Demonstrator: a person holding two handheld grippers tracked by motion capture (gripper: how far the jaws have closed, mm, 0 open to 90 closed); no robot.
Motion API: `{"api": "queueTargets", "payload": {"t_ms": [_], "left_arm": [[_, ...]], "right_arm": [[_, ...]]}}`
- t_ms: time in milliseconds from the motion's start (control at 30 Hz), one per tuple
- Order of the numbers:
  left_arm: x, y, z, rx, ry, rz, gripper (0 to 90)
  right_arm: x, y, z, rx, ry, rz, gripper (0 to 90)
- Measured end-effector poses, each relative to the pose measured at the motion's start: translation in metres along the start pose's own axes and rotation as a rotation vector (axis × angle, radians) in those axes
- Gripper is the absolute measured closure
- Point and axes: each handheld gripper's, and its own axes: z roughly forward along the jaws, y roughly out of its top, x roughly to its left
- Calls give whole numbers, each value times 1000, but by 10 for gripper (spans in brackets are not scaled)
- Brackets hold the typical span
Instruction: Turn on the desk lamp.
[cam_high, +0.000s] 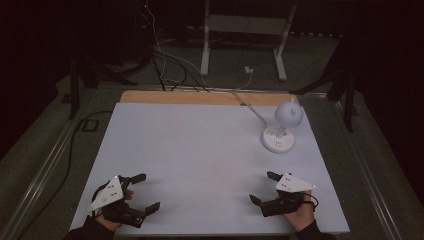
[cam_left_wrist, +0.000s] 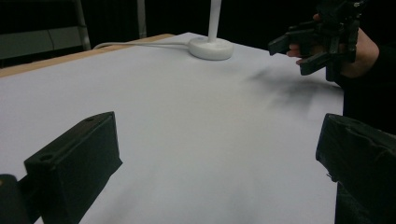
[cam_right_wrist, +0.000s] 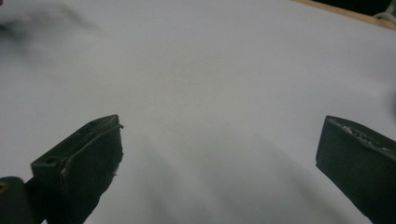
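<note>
The left tool (cam_high: 148, 191) sits at the near left of the white-covered counter (cam_high: 200, 150), its black jaws spread apart on nothing. The right tool (cam_high: 264, 188), at the near right, is likewise spread and empty. Beyond it, well apart, stands a small white desk lamp with round base (cam_high: 279, 140).

– What is the table top (cam_high: 200, 155) made of?
– A smooth, matt white sheet, paper-like, over wood (cam_high: 200, 97) showing at the far edge.
– And the lamp (cam_high: 282, 131) at the far right?
– White plastic, slightly glossy on its round base.
– The left gripper (cam_high: 142, 192) and right gripper (cam_high: 264, 188)?
– Matt black plastic jaws; their top plates look flat, pale grey
</note>
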Motion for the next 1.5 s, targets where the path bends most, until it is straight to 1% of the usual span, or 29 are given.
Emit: {"api": "queueTargets", "payload": {"t_ms": [133,233,300,333,400,467,567,633,733,800,867,967,1067,1133,1200,1367,1500], "left_arm": [[0,0,-1,-5,1,-3,3],[0,0,-1,-5,0,-6,3],[0,0,-1,-7,1,-7,3],[0,0,-1,-7,1,-7,3],[-1,0,-1,-3,1,-3,3],[-1,0,-2,-6,1,-2,3],[-1,0,-2,-5,0,-2,3],[-1,1,-2,-6,0,-2,3],[-1,1,-2,-6,1,-2,3],[-1,1,-2,-4,2,-3,3],[-1,1,-2,-7,2,-5,3],[0,0,-2,-7,3,-8,3],[0,1,-2,-11,2,-8,3],[0,1,-2,-11,2,-9,3],[-1,1,-2,-7,2,-6,3],[0,1,-2,-9,-1,-10,3],[0,1,-1,-12,-3,-10,3]], "right_arm": [[1,0,2,12,11,-4,3],[-1,2,2,33,38,9,0],[-1,2,2,31,66,22,0],[0,2,2,28,71,14,0],[2,3,2,31,65,-2,0],[4,4,1,24,82,-1,0],[7,5,0,31,89,0,0],[9,7,0,36,84,-5,0],[12,9,-1,43,102,3,0],[13,10,0,51,101,-6,0],[15,11,0,59,119,-6,0],[18,14,-1,71,132,-5,0],[20,18,-3,77,129,-15,0],[21,22,-5,71,135,-11,0],[21,26,-7,72,127,-23,0],[21,37,-10,66,136,-29,0],[21,45,-12,61,134,-34,0]]}}
